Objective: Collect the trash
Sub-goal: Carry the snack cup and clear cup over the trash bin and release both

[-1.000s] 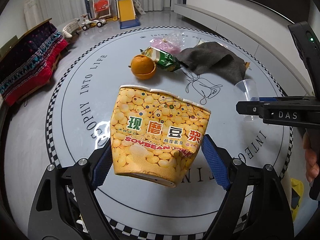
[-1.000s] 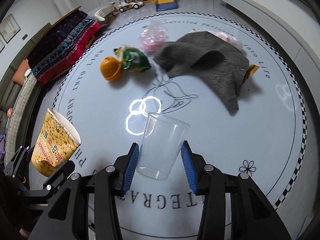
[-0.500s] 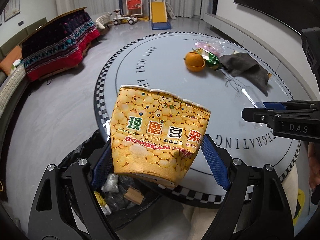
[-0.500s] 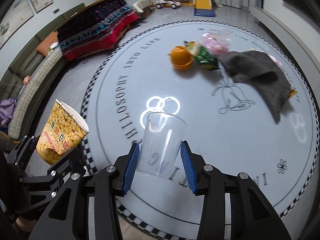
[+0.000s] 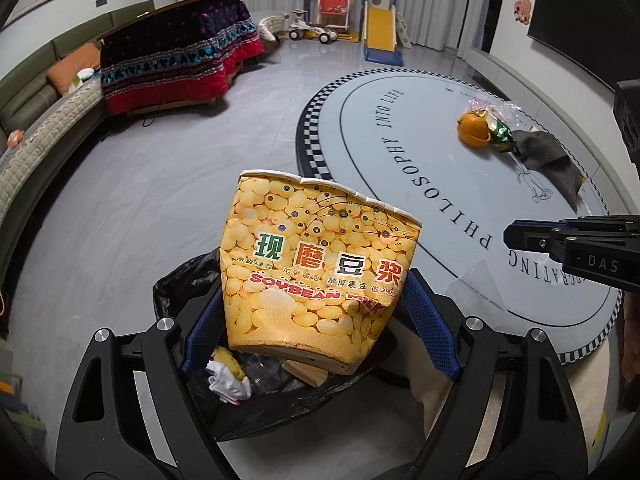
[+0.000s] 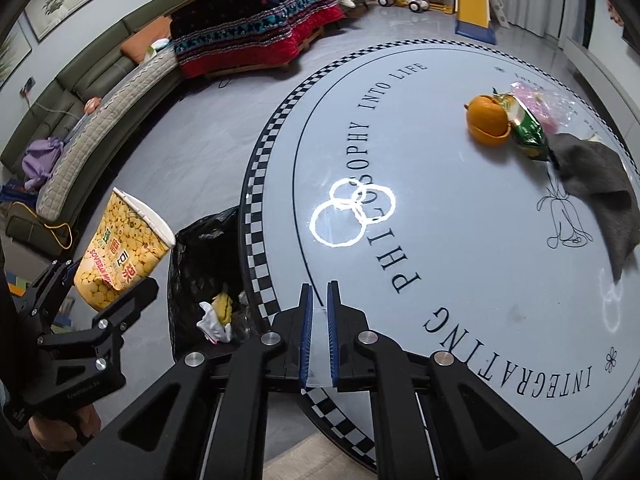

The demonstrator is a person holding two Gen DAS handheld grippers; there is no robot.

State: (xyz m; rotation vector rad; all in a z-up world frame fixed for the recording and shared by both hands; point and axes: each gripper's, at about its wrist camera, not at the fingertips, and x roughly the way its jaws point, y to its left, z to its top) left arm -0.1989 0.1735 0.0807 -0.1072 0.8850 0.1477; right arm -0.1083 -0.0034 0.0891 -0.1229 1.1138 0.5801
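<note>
My left gripper (image 5: pixel 316 320) is shut on a yellow soybean-milk paper cup (image 5: pixel 316 280), held above a black trash bag (image 5: pixel 184 280) that holds scraps. The cup also shows in the right wrist view (image 6: pixel 120 256), beside the bag (image 6: pixel 200 256). My right gripper (image 6: pixel 318 336) is squeezed nearly shut on a flattened clear plastic cup (image 6: pixel 319 360) over the table's near edge; the cup shows faintly in the left wrist view (image 5: pixel 480 284). On the round table (image 6: pixel 460 264) lie an orange peel (image 6: pixel 488 120), a green snack wrapper (image 6: pixel 528 132), a pink plastic bag (image 6: pixel 548 100) and a grey cloth (image 6: pixel 600 176).
The trash bag stands on the floor against the table's left edge. A sofa (image 6: pixel 100 92) and a red-blanketed low table (image 6: pixel 256 36) are at the far left. Toys and a slide (image 5: pixel 380 32) stand at the back.
Both grippers swung left off the table toward the trash bag. The right gripper closed further and crushed the clear cup flat. The paper cup now hangs over the bag.
</note>
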